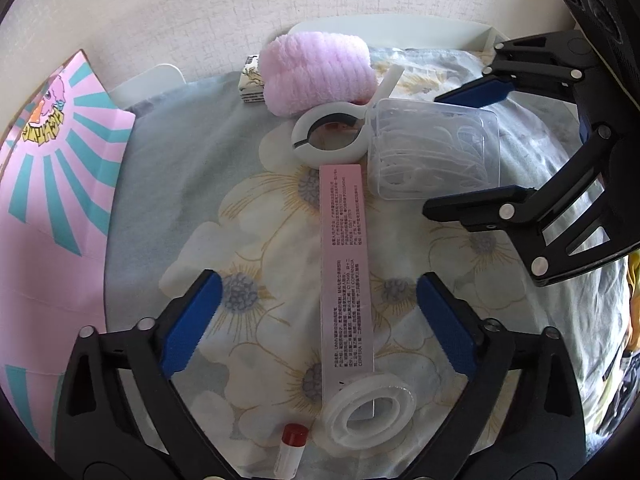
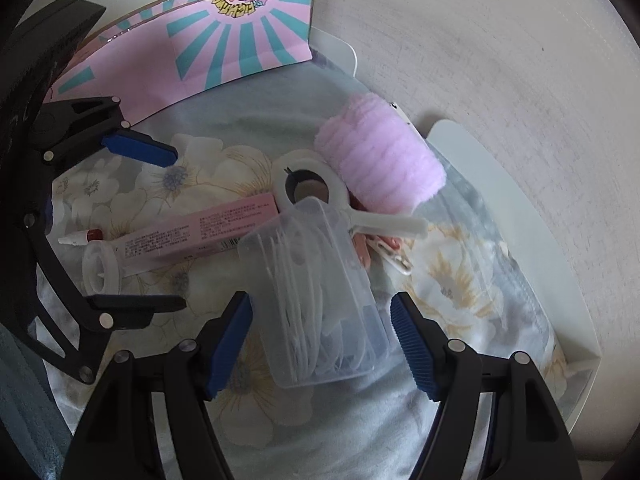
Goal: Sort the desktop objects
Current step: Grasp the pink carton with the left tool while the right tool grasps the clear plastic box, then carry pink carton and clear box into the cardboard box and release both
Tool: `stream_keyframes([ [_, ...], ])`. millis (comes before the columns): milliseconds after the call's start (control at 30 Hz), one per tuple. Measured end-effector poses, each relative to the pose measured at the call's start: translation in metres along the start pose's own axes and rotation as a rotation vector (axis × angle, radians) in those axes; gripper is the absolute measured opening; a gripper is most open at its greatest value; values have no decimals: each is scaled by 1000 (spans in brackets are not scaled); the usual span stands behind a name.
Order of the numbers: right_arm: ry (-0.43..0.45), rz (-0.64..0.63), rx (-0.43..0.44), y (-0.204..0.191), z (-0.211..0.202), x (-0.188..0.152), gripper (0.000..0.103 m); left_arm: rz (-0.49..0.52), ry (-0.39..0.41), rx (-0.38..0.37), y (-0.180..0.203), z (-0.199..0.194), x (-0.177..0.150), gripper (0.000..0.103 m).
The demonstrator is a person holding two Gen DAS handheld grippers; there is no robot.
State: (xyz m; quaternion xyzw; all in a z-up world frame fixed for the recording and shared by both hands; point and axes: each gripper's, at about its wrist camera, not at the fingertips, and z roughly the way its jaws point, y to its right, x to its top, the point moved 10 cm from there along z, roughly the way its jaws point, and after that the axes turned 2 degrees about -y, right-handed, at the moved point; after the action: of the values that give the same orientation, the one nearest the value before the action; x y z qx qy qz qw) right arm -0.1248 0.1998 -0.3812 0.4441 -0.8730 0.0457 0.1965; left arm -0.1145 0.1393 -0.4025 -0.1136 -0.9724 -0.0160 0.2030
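Observation:
A long pink box (image 1: 346, 256) lies on the floral cloth (image 1: 168, 184), and my left gripper (image 1: 318, 280) stands open astride it, both blue pads well clear of its sides. At its near end lies a clear tape roll (image 1: 370, 410), with a red-capped lip balm (image 1: 290, 448) beside it. A clear plastic case of floss picks (image 2: 316, 300) lies between the fingers of my right gripper (image 2: 320, 300), which is open, its pads close to the case's sides but not pressing. Beyond sit a white ring with a handle (image 2: 308, 188) and a fluffy pink roll (image 2: 380, 156).
A pink and teal paper bag (image 1: 52, 184) stands at the left against the wall. The cloth covers a white tray (image 2: 532, 216). A small printed box (image 1: 250, 80) sits behind the fluffy roll, and pink clothes pegs (image 2: 374, 246) lie under the ring's handle.

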Motion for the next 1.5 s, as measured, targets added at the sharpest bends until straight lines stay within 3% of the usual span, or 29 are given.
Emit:
stream_keyframes([
  [133, 14, 4, 42, -2, -1, 2, 68, -12, 0, -15, 3, 2, 2, 89],
  [300, 14, 12, 89, -1, -1, 2, 61, -19, 11, -27, 3, -1, 6, 73],
  [400, 23, 15, 104, -3, -6, -1, 59, -25, 19, -26, 2, -3, 10, 53],
  [467, 34, 23, 101, -4, -10, -5, 57, -30, 21, -32, 1, -5, 12, 33],
  [533, 48, 38, 107, -4, -17, -9, 56, -40, 22, -43, 0, -6, 14, 23],
  [1133, 139, 359, 279, 16, -45, -18, 53, -61, 80, -52, -16, -34, 31, 20],
  [1500, 180, 393, 233, 21, -76, -7, 53, -93, 121, -74, -32, -67, 53, 20],
])
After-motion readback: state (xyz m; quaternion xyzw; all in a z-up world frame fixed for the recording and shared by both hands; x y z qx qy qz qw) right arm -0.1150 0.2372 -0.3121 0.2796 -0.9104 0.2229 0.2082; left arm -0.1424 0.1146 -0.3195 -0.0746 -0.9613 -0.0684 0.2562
